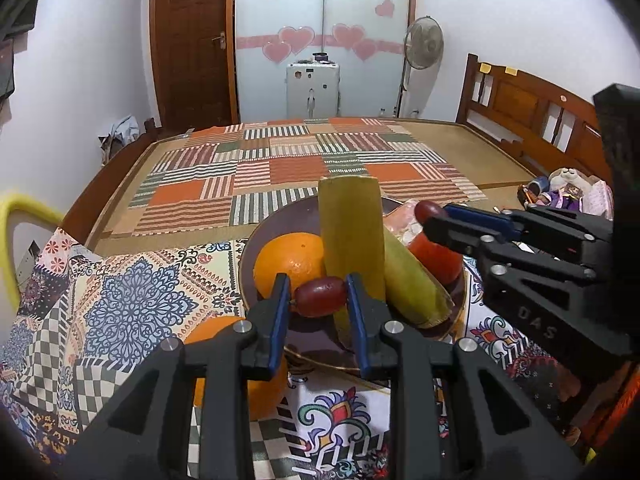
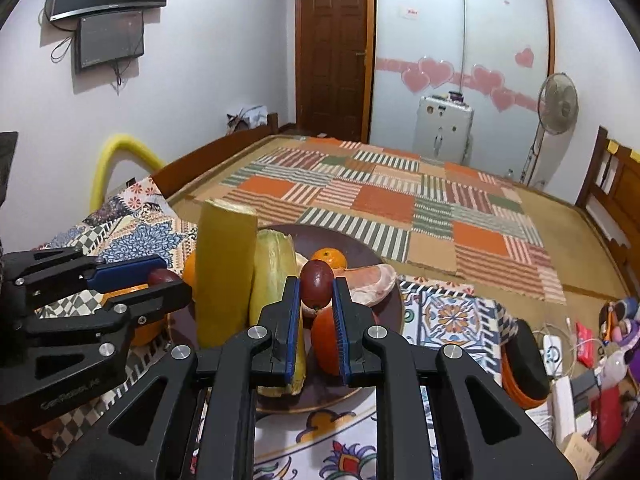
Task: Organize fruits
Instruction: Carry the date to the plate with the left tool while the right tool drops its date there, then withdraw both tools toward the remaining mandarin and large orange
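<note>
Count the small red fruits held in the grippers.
2. One small red fruit sits in the left gripper; the other in the right gripper, both above the plate.

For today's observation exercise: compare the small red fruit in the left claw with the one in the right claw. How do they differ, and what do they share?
1. The left claw holds its red fruit lying sideways; the right claw holds its red fruit upright.
2. The left fruit is pinched at its ends; the right fruit is pinched across its sides.
3. The left fruit hangs over the plate's near edge beside an orange; the right one hangs nearer the plate's middle.

Shared: both small, dark red, oval, glossy, gripped above the plate.
</note>
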The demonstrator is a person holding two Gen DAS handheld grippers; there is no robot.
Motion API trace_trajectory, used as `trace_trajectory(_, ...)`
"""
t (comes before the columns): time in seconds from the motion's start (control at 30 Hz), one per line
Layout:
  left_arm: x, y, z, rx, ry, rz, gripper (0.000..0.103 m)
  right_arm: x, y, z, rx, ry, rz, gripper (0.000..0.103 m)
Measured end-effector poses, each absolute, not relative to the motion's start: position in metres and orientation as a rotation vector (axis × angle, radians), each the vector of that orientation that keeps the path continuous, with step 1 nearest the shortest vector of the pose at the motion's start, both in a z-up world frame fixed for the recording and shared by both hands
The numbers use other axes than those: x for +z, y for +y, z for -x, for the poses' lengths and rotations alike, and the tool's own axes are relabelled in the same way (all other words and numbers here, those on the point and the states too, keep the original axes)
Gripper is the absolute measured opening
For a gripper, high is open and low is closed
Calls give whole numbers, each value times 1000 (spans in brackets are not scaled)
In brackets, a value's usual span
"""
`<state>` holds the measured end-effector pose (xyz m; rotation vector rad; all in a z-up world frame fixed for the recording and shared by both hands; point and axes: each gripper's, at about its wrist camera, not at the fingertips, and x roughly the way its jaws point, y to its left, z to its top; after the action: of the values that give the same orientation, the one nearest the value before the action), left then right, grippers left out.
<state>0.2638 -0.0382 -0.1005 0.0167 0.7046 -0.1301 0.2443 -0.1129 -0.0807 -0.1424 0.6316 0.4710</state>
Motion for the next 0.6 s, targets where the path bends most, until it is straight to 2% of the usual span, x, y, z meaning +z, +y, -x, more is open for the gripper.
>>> trace_trajectory(0.2,-101,-39,-266,-131,703,-23,37,-86,-113,-252,501,682,112,15)
trace_trajectory(0.3,-101,-40,-265,-130,694,-34,41,-85,-112,-249,501,680,116,25)
trace_trajectory(0.33,-100,-40,-264,-132,693,-36,41,-84,-112,-248,497,673,119,31)
trace_trajectory(0.37,-100,-40,-263,-133,692,-39,41,-83,-112,-246,489,665,123,32)
trace_trajectory(0.6,-87,-26,-245,-137,662,-37,42,-70,-112,-228,500,622,133,32)
